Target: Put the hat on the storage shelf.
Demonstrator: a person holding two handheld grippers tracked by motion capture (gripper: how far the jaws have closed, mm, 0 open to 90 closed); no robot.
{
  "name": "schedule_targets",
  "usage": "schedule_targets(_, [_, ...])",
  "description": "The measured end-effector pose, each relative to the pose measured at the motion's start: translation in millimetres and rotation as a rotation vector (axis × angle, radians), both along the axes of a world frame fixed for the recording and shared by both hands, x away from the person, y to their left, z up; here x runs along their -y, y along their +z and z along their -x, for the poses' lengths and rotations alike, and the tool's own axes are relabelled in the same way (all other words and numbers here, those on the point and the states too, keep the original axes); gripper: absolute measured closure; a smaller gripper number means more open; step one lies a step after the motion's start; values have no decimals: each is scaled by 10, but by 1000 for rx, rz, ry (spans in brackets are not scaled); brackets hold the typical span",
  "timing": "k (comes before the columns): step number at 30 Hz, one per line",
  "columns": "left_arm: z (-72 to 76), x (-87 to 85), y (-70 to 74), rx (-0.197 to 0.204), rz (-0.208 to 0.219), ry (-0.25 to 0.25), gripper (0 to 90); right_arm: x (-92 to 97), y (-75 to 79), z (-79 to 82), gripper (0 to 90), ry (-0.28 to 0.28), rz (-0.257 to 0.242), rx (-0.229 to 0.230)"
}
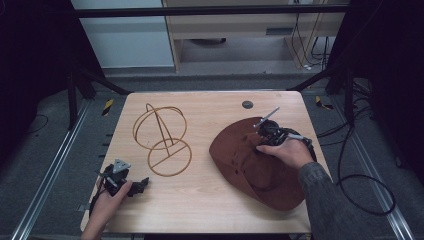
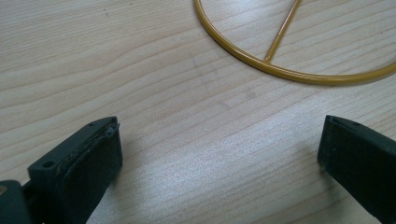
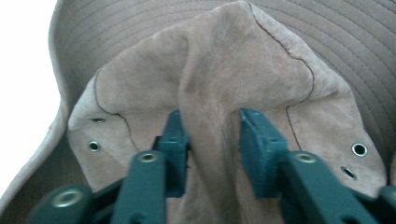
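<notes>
Tabletop [image 1: 200, 200]: hat [image 3: 219, 70] between hand-held gripper [image 3: 210, 135] jaws

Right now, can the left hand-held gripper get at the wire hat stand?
Probably yes. The left hand-held gripper is open, holding nothing, and only bare table lies between it and the wire hat stand. The hat sits off to the side.

In the high view, the jaws of the right hand-held gripper [image 1: 261, 141] are covered by the person's hand [image 1: 290, 151] and by the crown of the brown hat [image 1: 250, 165]; part of the brim is masked by the sleeve [image 1: 325, 192]. In the right gripper view, the hat's brim is cut off by the picture's edges, and the fold of crown between the jaws is lost at the lower edge. In the left gripper view, the wire hat stand [image 2: 299, 70] is cropped to an arc of its base ring.
</notes>
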State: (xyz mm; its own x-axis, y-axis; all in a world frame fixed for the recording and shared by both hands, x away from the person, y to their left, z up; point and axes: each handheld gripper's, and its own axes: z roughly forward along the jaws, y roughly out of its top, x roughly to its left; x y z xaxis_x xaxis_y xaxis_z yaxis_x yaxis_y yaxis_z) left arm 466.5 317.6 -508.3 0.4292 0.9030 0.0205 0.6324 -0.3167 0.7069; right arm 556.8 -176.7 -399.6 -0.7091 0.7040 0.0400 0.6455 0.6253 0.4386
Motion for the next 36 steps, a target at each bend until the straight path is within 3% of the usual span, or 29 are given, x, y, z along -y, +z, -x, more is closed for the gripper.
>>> schedule_targets(5, [0, 2, -1, 1, 3, 2, 0, 62, 2, -4, 820, -2, -63, -21])
schedule_targets(10, [0, 0, 0, 0, 0, 0, 0, 168, -2, 11, 881, -19, -124, -26])
schedule_targets(23, [0, 0, 0, 0, 0, 0, 0, 251, 134, 105, 893, -6, -163, 41])
schedule_targets(36, [0, 3, -2, 1, 4, 2, 0, 242, 471, 231, 893, 2, -226, 125])
